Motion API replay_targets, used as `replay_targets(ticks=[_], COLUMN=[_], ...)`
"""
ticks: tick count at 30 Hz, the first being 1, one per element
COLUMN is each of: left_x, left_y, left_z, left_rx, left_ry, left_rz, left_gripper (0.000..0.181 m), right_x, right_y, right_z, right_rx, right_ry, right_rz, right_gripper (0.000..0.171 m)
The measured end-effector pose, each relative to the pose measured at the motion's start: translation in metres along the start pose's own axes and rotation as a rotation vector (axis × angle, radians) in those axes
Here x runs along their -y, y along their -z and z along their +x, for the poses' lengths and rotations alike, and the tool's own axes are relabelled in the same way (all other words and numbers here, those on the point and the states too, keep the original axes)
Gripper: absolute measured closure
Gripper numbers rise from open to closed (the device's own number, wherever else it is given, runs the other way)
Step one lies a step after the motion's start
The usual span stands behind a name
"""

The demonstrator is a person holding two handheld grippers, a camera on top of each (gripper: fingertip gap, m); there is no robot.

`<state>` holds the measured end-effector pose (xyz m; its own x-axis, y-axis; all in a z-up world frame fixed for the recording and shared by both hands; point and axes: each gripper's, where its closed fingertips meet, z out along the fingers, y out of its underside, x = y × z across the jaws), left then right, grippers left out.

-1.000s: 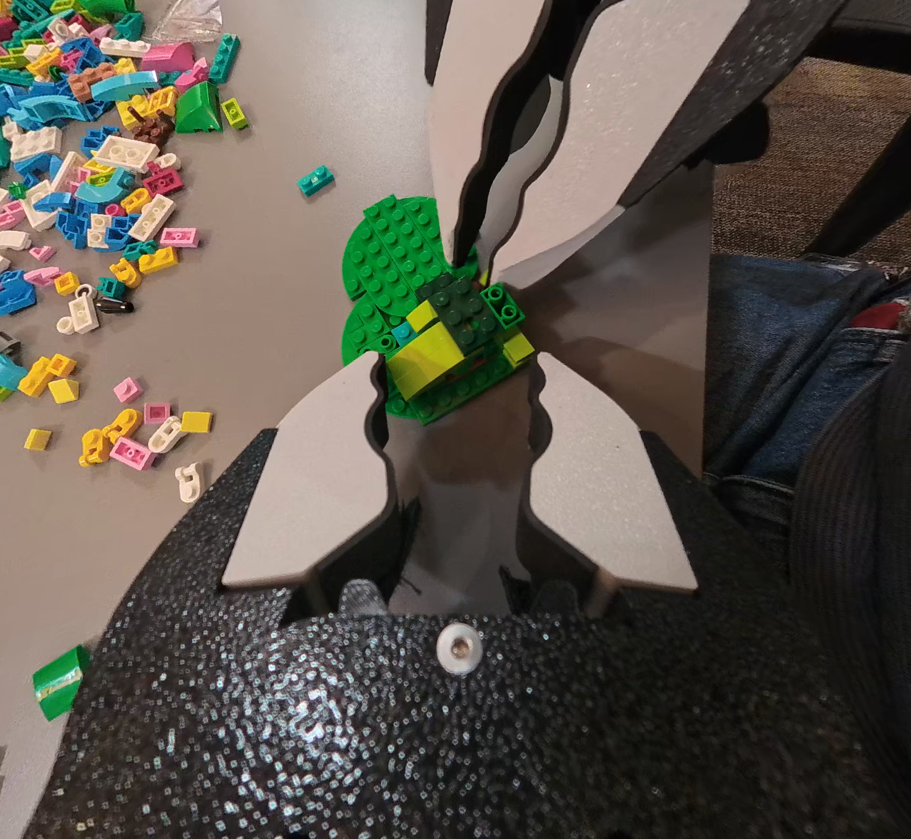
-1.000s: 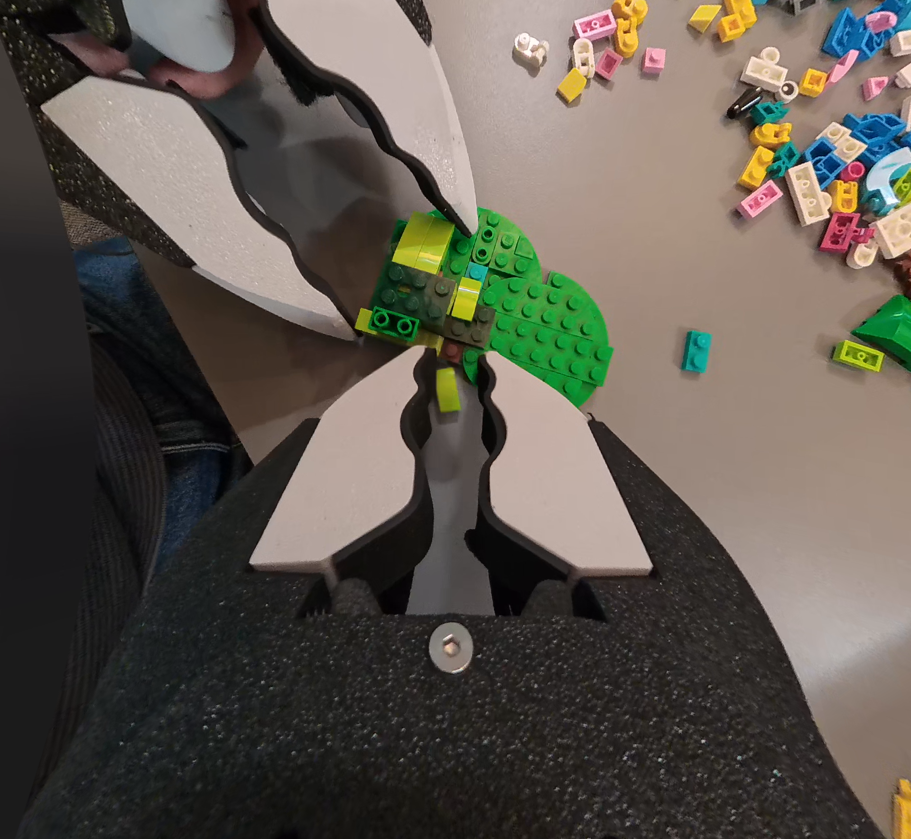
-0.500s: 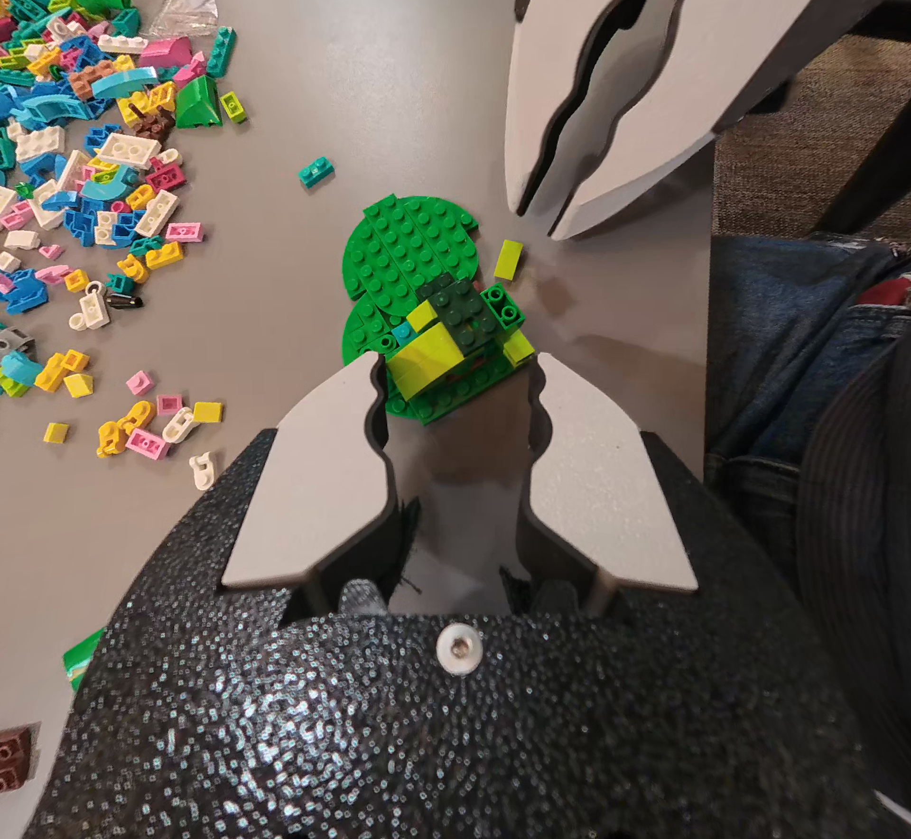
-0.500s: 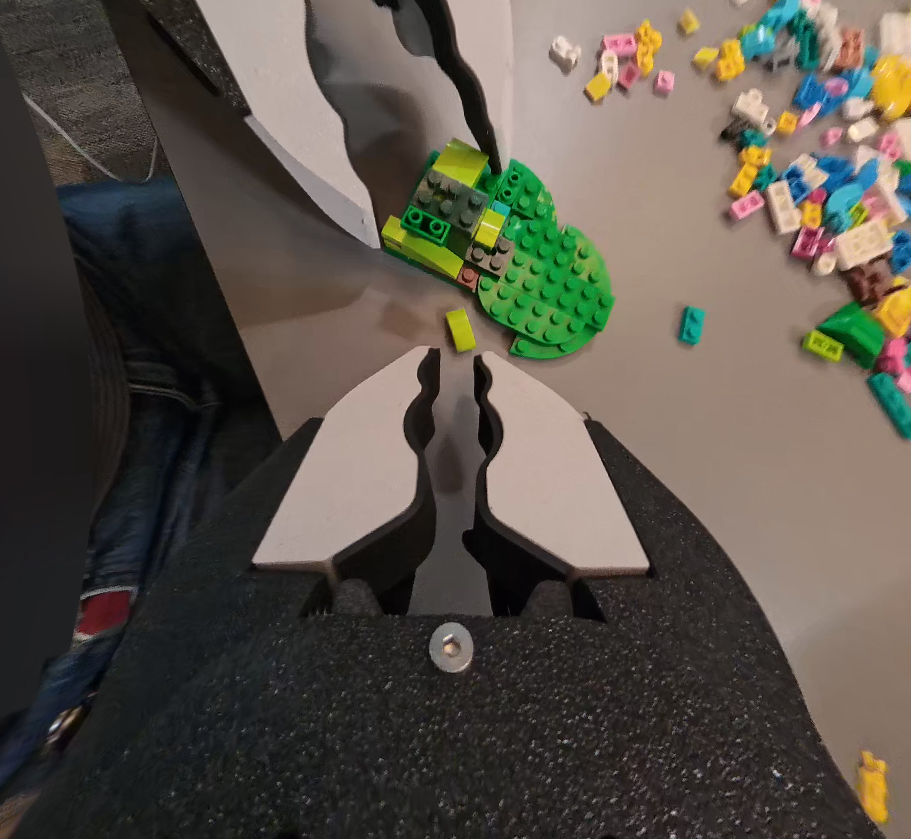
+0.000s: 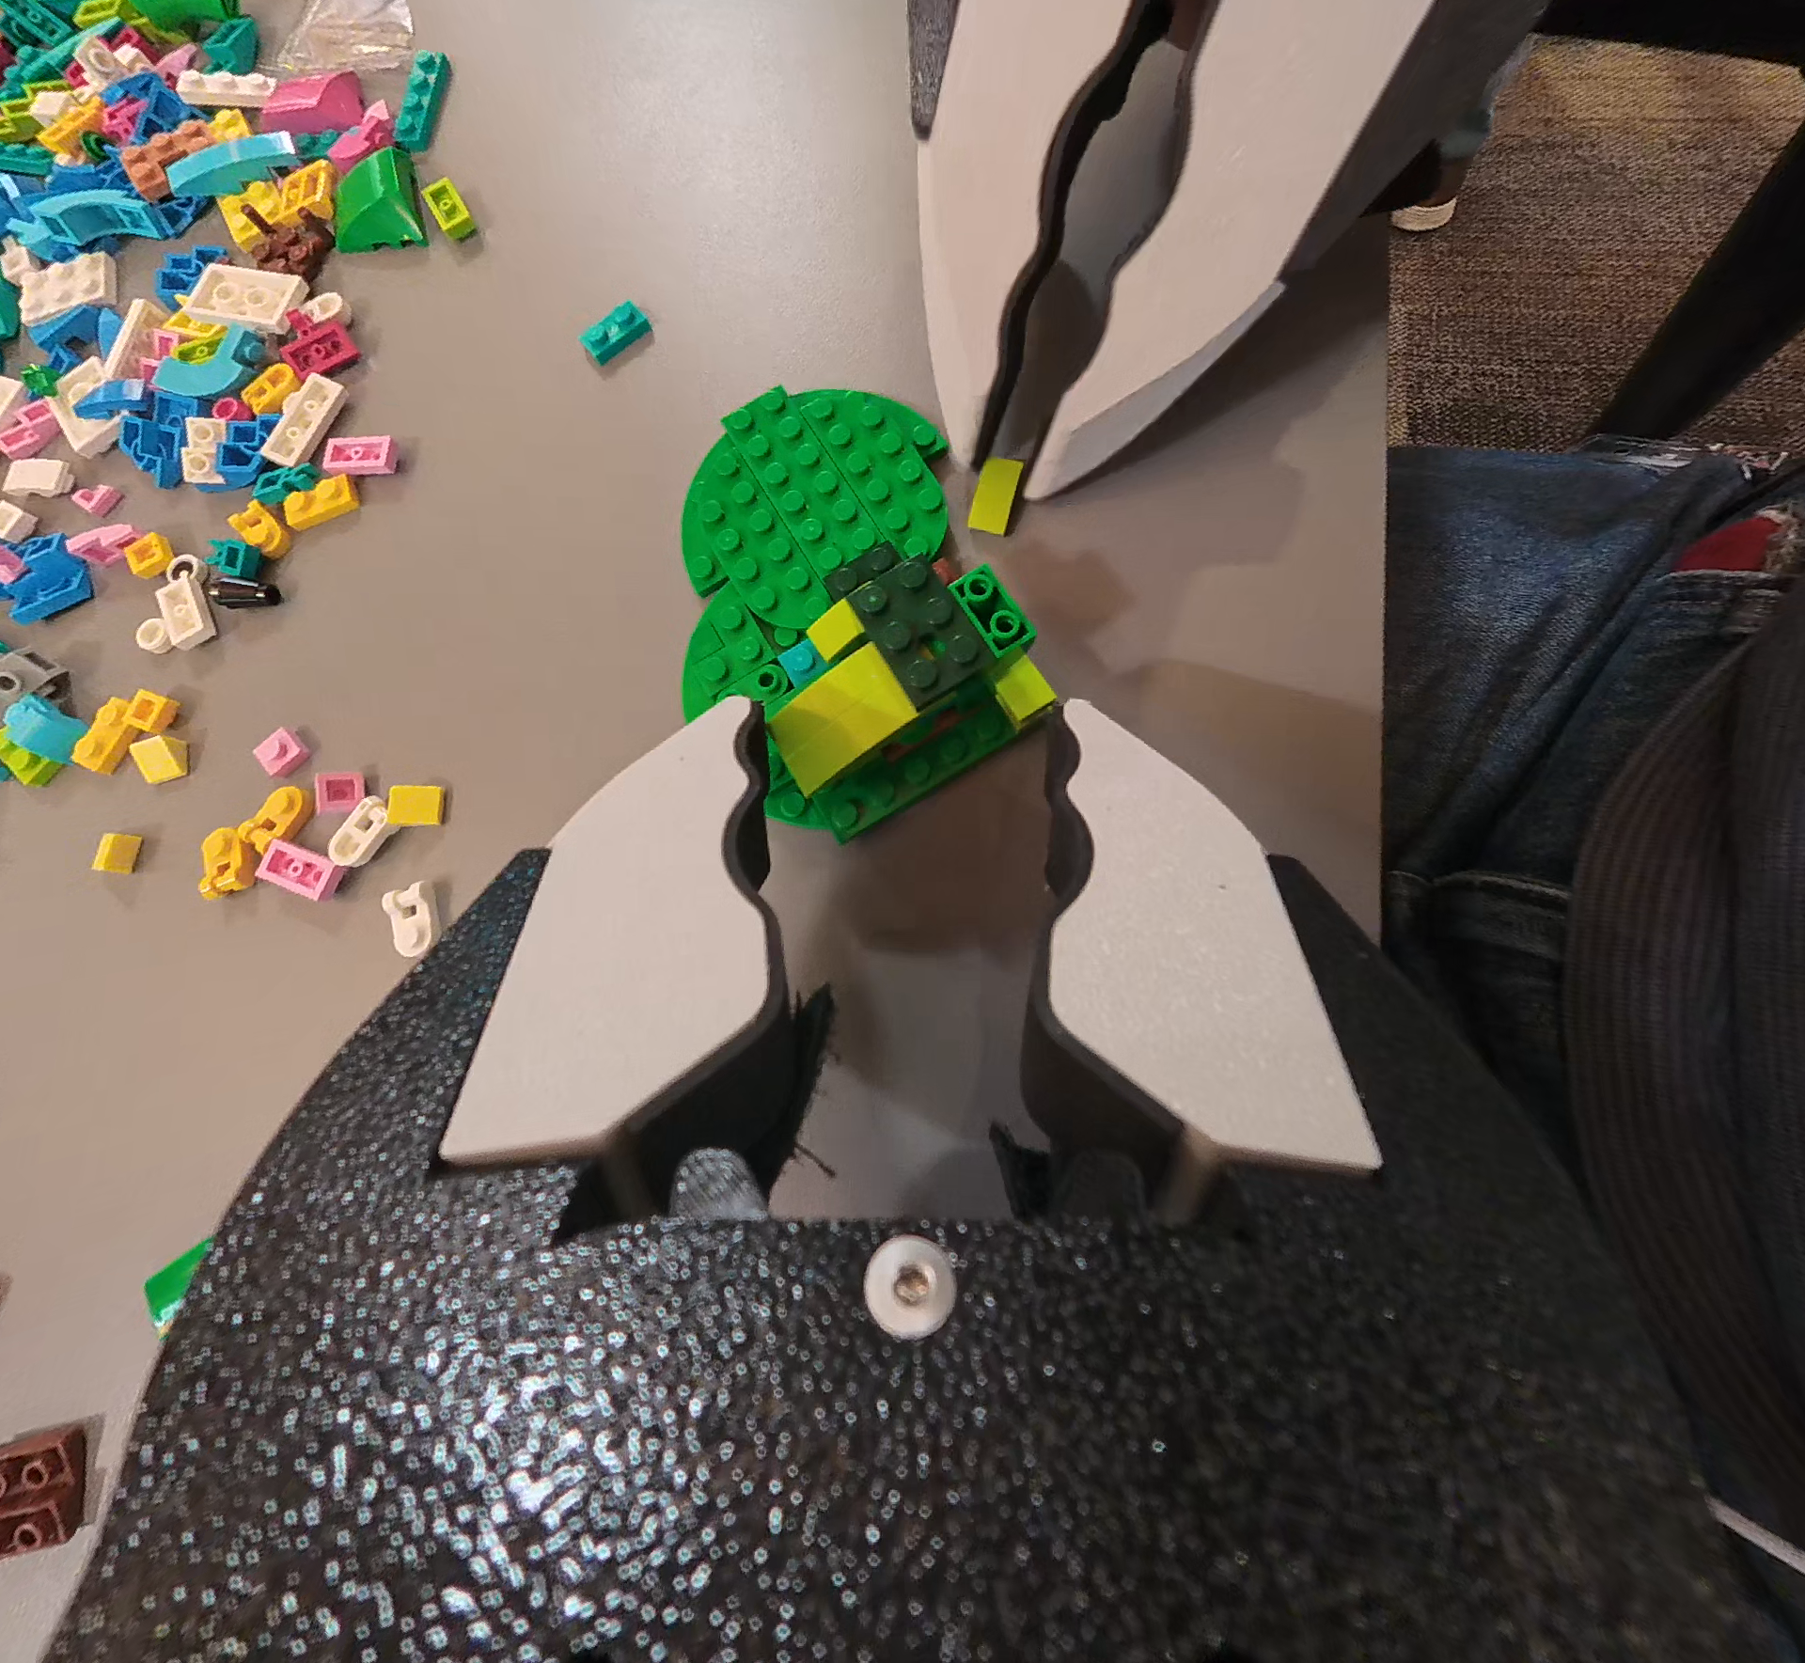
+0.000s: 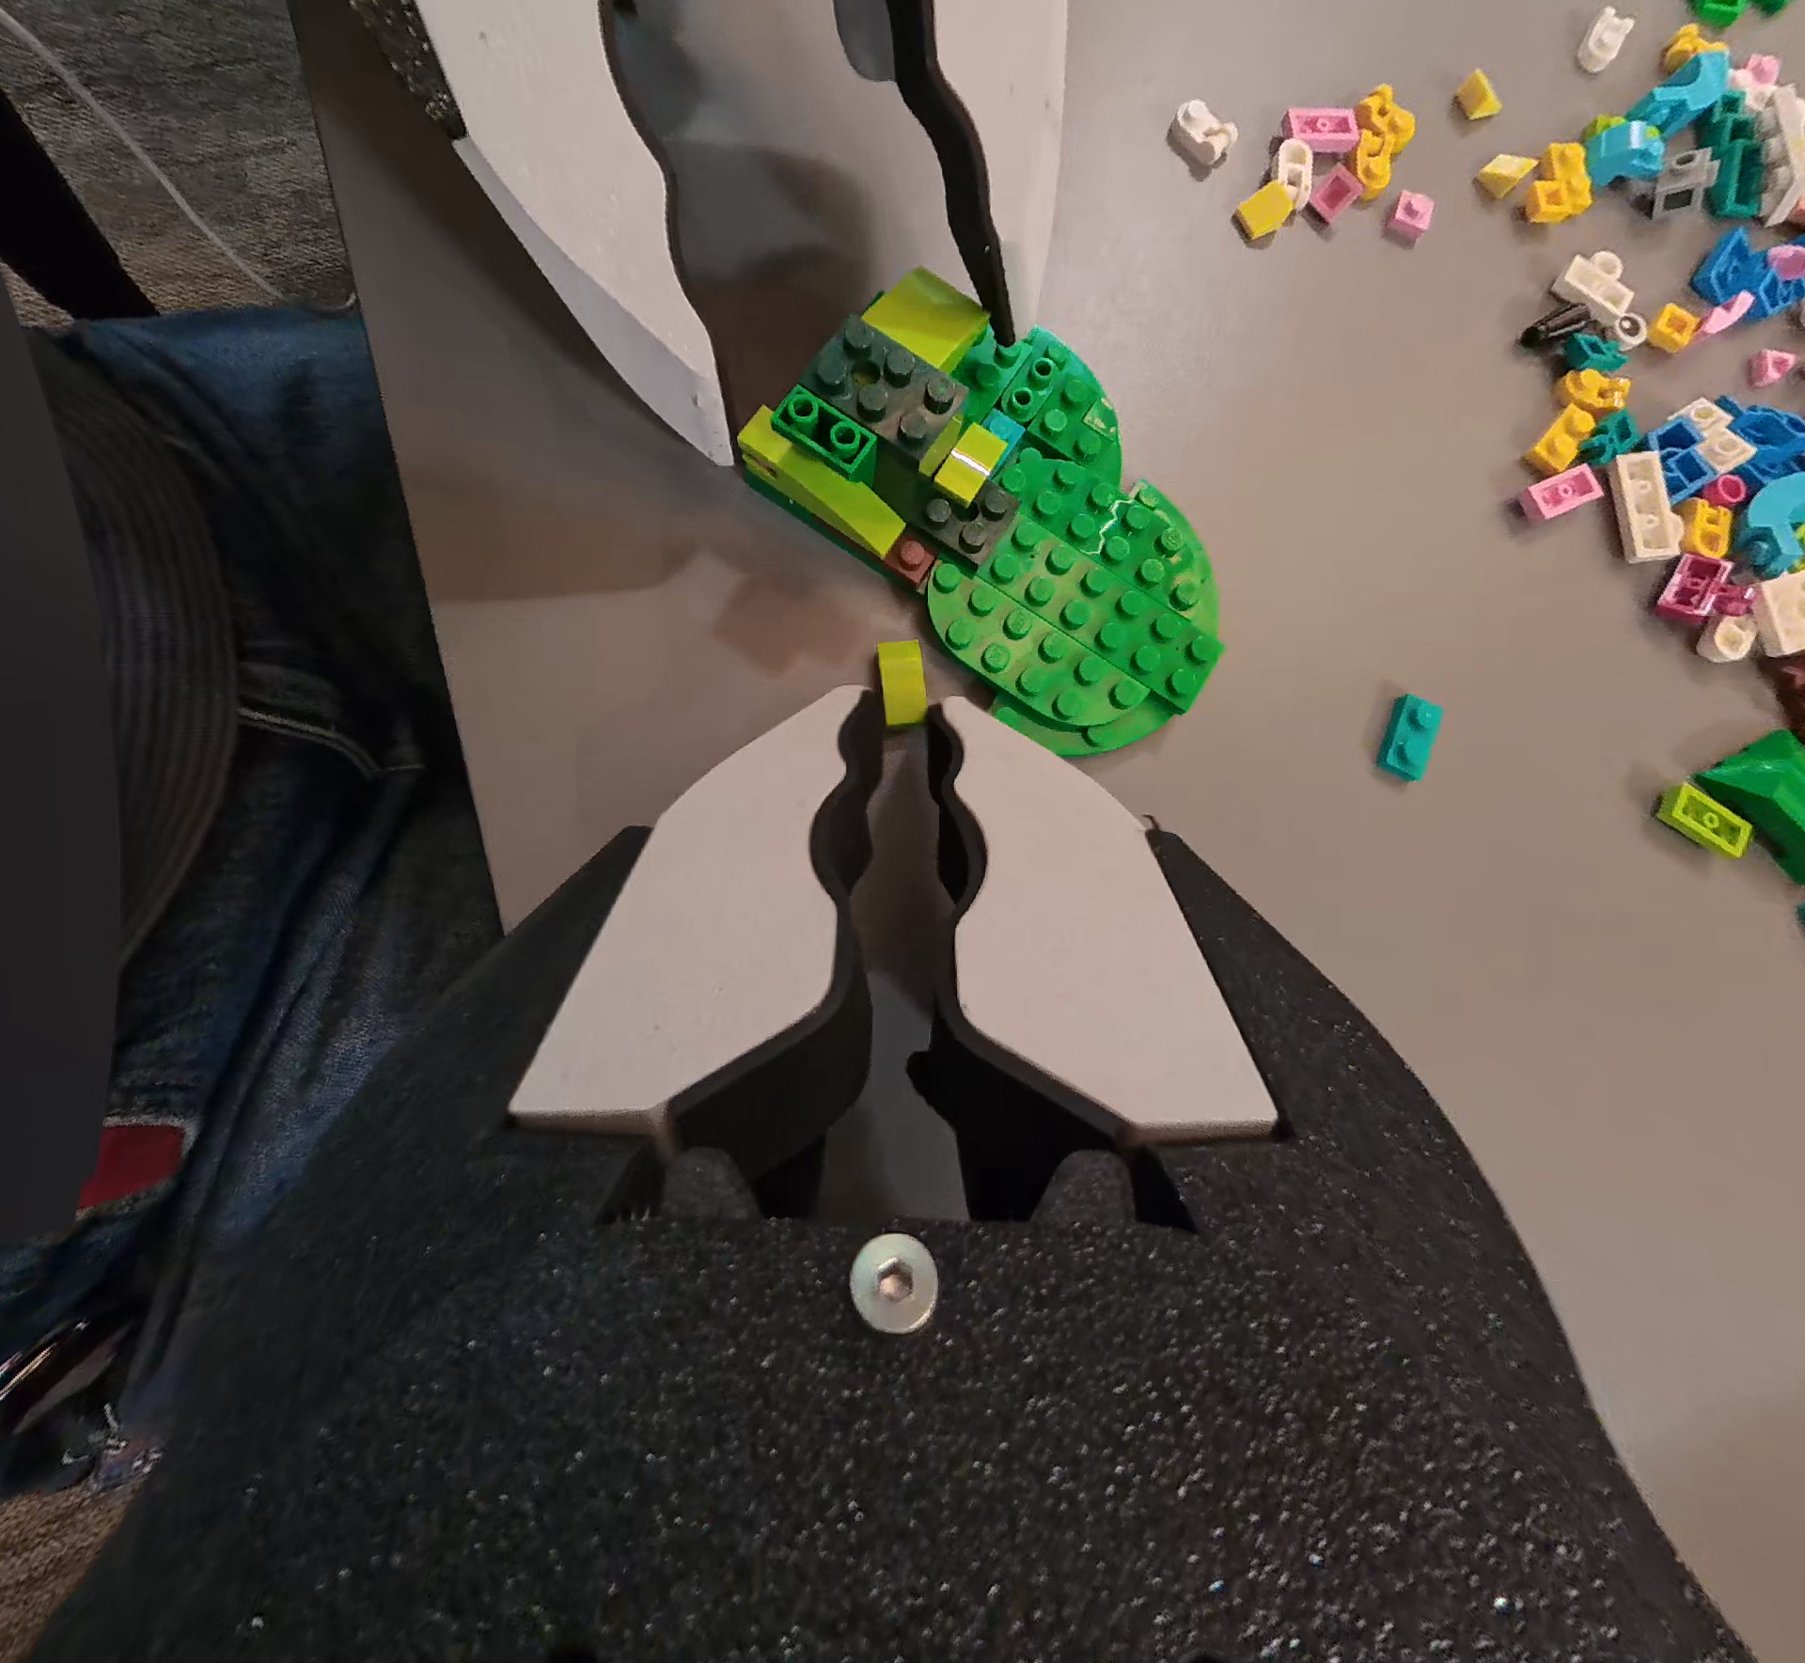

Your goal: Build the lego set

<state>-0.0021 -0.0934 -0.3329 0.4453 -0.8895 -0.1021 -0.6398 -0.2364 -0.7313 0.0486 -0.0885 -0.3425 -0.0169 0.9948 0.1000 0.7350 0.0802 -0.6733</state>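
A green lego build (image 5: 830,522) of round plates, with dark green and lime bricks stacked on its near end, lies on the grey table; it also shows in the right wrist view (image 6: 1074,600). My left gripper (image 5: 906,727) has its jaws wide apart, one on each side of the stacked end, clamping it. In the right wrist view the left gripper (image 6: 860,395) comes in from the top. A small lime tile (image 5: 994,498) lies on the table beside the build. My right gripper (image 6: 899,708) is nearly closed, with the tile (image 6: 899,678) between its tips.
A pile of loose coloured bricks (image 5: 146,298) (image 6: 1709,444) spreads over the far side of the table. A teal brick (image 5: 615,332) lies alone near the build, beside a clear plastic bag (image 5: 352,24). A person's jeans-clad leg (image 5: 1514,639) is at the table edge. One gripper's finger ends stand about 6 cm off the other's.
One second ago the right gripper was at the build with the lime tile. It then pulled back, leaving the tile on the table, and has now come down around it. The left gripper has stayed put.
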Motion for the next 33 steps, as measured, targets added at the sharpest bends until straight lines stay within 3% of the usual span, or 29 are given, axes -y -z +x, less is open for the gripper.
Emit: replay_targets(ticks=[8, 19, 33], left_x=[0.000, 0.001, 0.001], left_y=[0.000, -0.001, -0.002], left_z=[0.000, 0.000, 0.000], left_rx=[0.009, 0.022, 0.027], left_ry=[0.014, 0.032, 0.032], left_rz=[0.002, 0.003, 0.004], left_gripper=[0.128, 0.128, 0.128], right_x=[0.019, 0.021, 0.023], right_y=[-0.003, -0.009, -0.010], right_z=[0.002, 0.007, 0.004], right_rx=[-0.074, -0.210, -0.204], right_ry=[-0.118, -0.254, -0.297], right_rz=[0.069, 0.030, 0.023], right_gripper=[0.164, 0.164, 0.157])
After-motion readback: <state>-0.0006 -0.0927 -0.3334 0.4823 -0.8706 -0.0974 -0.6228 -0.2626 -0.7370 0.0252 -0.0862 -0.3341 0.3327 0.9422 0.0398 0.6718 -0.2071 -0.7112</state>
